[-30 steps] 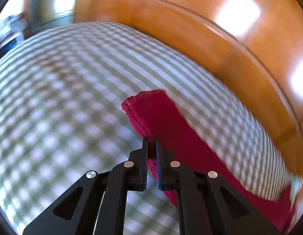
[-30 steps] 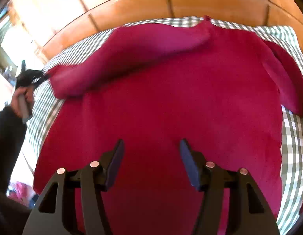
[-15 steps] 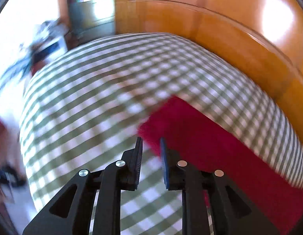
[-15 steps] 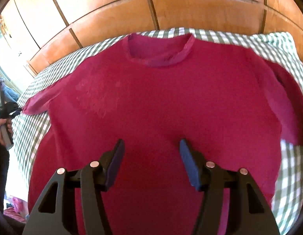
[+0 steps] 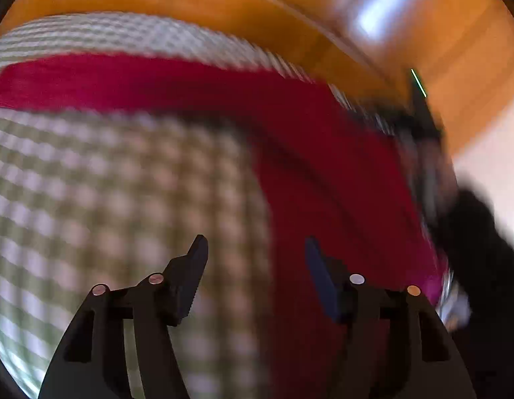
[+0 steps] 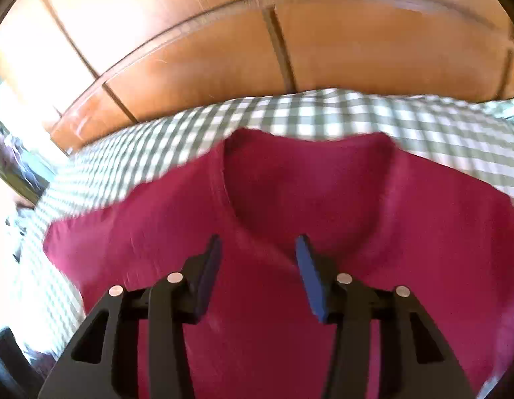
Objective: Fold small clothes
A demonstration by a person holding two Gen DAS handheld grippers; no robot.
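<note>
Two tools, both with fingers spread wide and nothing between them, and one red shirt (image 6: 290,219) lying flat on the checked bedcover (image 6: 323,113). I take the shirt as my landmark.

From the right wrist view, my right tool (image 6: 258,249) hangs over the shirt's chest, just short of the neckline (image 6: 307,173), which lies straight ahead, towards the wooden headboard (image 6: 223,50). So the shirt's long axis, hem to collar, runs roughly along my right tool's line of sight. One sleeve (image 6: 77,232) reaches out from the shirt to the left, onto bare bedcover.

From the left wrist view, heavily blurred, my left tool (image 5: 255,249) sits at the shirt's left side: one finger is over the checked cover, the other over red cloth, so the side edge of the shirt (image 5: 267,199) runs almost between the fingers. The sleeve (image 5: 124,79) stretches across the top of that view, away from the body.

I judge no fold has been made yet; the shirt looks spread out, collar up, ready for the first one. The move turns on this: the left tool is nearer that sleeve and side edge, so it should take that side inward across the long axis, while the right tool, already over the middle, could pin the chest.

Whether either tool touches the cloth I cannot tell.
</note>
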